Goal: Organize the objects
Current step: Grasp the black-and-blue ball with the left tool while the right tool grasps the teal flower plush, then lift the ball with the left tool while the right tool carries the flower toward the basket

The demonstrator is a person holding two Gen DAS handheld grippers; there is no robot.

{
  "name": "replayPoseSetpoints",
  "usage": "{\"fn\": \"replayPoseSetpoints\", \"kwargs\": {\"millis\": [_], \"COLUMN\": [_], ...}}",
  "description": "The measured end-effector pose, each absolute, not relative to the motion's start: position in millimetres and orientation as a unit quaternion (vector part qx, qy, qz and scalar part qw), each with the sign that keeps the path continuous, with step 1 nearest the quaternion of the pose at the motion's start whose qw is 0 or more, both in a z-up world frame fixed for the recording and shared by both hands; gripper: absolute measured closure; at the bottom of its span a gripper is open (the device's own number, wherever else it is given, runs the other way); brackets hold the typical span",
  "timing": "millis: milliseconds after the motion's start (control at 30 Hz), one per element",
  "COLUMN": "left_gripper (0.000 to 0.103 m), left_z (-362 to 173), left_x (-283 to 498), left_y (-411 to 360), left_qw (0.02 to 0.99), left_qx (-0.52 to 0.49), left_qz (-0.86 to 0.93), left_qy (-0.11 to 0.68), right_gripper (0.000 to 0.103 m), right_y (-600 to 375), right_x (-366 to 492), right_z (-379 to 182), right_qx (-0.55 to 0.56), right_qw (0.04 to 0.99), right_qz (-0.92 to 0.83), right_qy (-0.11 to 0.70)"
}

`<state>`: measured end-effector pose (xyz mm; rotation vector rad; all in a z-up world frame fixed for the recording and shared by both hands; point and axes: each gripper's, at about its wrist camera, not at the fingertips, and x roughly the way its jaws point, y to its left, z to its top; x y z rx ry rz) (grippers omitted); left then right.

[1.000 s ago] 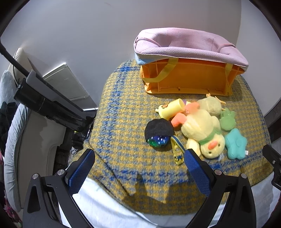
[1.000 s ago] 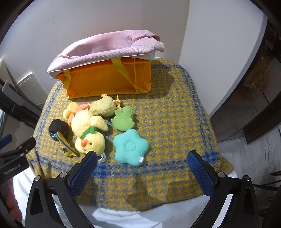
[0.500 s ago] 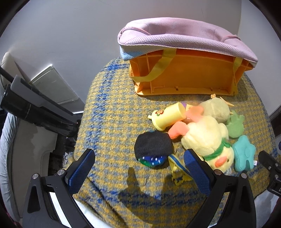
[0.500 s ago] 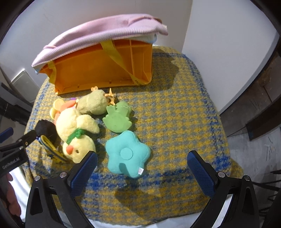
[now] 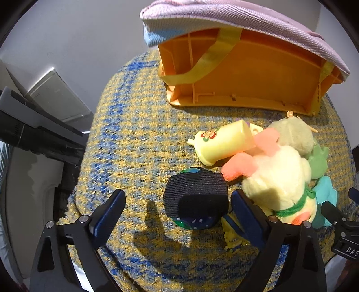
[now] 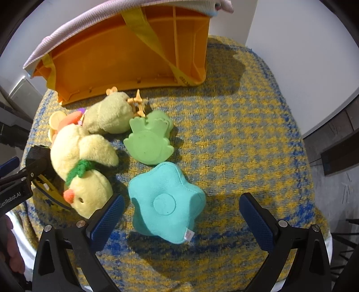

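Observation:
My left gripper is open, its jaws on either side of a black knit toy with a blue-green underside; they do not touch it. My right gripper is open, straddling a teal star cushion. A yellow plush duck with a green scarf lies left of the star and shows in the left wrist view. A green frog toy, a pale plush chick, a yellow toy cup and a small yellow-blue figure lie around. An orange bin stands behind.
A pink cloth drapes over the bin's top. A yellow-and-blue woven cloth covers the table. The table edge drops off at left, beside a black bar, and at right toward the floor.
Both grippers moved forward and down toward the toys. The left one now straddles the black knit toy and the right one straddles the teal star. Both stay open.

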<state>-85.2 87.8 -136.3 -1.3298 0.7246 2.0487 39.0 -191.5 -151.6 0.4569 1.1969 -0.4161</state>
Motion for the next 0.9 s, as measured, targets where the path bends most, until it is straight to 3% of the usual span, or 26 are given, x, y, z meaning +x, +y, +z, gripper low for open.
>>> {"fn": "replayPoseSetpoints", "kwargs": {"millis": [167,300,467,900], "left_gripper": [0.021,0.041,0.042,0.042], "left_z": [-144.3,-148.4,-150.2,-132.3], "left_x": [-83.7,-78.0,-73.9,-60.7], "left_y": [91.5,95.5,95.2,84.4], "left_qw": [0.307,0.324,0.328,0.342], "left_qx": [-0.508,-0.513,-0.508,-0.493], "left_qz": [0.758,0.747,0.746,0.751], "left_qy": [0.271,0.273,0.278,0.276], "right_gripper": [0.001,0.004,0.030,0.035], "right_y": [-192.8,-194.1,-190.7,-187.8], "right_x": [43.9,45.4,46.6,31.4], "right_z": [-164.4,-172.3,-177.2,-148.9], "right_qx": [0.221,0.233,0.249,0.237], "right_qw": [0.772,0.766,0.768,0.788], "right_qz": [-0.193,-0.186,-0.162,-0.182], "right_qy": [0.564,0.569,0.568,0.538]}}
